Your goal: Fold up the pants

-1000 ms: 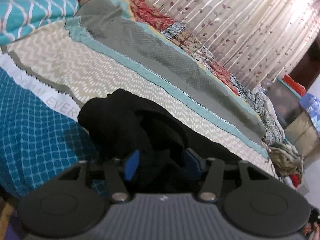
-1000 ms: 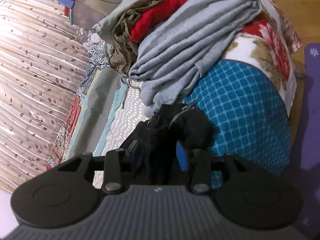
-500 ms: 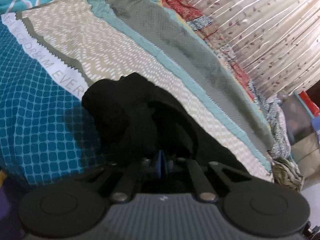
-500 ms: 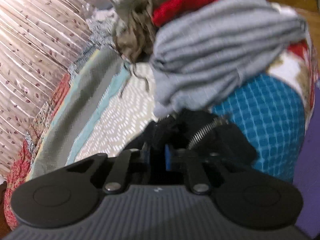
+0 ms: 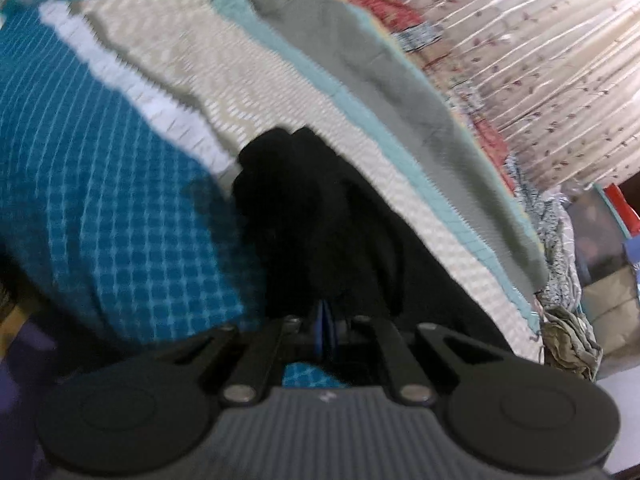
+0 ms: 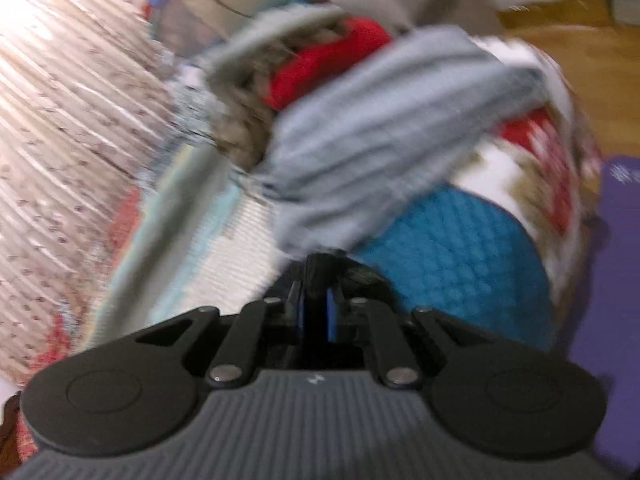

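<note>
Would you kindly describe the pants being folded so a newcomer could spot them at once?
Look at the patchwork bedspread, where its teal grid panel meets the beige strip. The black pants lie bunched there, pinched by the left gripper and the right gripper. They are the only black fabric there.

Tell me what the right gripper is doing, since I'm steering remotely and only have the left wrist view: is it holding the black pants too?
Observer: Yes. The right gripper is shut on a bunch of the black pants.
Operator: What lies just beyond its fingers?
Observer: A folded grey garment on the bed, close behind the pinched cloth.
Operator: Anything else piled there?
Observer: A red garment behind the grey one; the picture is too blurred for more.
</note>
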Demonstrator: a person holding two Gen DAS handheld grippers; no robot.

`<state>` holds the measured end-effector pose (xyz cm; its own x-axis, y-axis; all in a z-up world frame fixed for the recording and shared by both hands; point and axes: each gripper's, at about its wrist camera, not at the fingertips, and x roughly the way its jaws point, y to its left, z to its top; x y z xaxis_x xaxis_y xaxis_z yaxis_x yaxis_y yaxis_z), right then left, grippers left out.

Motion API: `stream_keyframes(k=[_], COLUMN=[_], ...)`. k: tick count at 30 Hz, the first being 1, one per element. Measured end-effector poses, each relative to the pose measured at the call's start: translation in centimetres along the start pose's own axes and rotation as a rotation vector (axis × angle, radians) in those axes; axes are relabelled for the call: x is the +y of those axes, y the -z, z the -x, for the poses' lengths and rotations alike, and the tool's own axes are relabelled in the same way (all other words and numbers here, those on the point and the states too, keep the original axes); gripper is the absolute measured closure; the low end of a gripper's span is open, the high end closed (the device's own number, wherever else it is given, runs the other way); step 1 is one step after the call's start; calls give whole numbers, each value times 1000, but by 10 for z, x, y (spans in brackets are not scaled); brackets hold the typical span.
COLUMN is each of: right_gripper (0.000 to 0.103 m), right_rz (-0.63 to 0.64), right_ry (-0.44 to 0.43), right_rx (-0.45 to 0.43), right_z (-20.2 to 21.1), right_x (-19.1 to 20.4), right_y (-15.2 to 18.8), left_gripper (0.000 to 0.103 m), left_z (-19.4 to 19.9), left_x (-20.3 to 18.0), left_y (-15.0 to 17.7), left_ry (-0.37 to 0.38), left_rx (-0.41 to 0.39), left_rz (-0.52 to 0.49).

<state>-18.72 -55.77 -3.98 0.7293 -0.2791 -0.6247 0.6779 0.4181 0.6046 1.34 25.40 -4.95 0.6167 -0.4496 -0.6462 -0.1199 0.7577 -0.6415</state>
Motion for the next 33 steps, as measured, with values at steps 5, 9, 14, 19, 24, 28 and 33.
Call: stream_keyframes(k=[5, 9, 14, 19, 24, 28, 33], right_gripper=[82, 63, 63, 63, 59, 56, 55], right_rz=[-95, -84, 86, 358, 942, 1188, 1277], right_ry=[-20, 20, -54, -170, -265, -250, -180], right_rx=[18, -124, -76, 84, 225, 265, 362], right_z=[2, 33, 34, 10, -10, -39, -74], right_x=[-17, -14, 27, 106, 202, 234, 242], right_y=[7, -1, -6, 23, 112, 159, 171], left_gripper=[100, 86, 61, 63, 63, 60, 51], left_z=[1, 10, 1, -10, 8, 7, -12], left_x=[-5, -18, -35, -54, -68, -61, -54], left_y=[1, -5, -9, -2, -1, -1, 1], left_ry=[-8, 2, 18, -21, -64, -42, -27], left_rx=[-3, -48, -55, -60, -116, -88, -57], left_rz=[-26, -64, -86, -145, -253, -215, -173])
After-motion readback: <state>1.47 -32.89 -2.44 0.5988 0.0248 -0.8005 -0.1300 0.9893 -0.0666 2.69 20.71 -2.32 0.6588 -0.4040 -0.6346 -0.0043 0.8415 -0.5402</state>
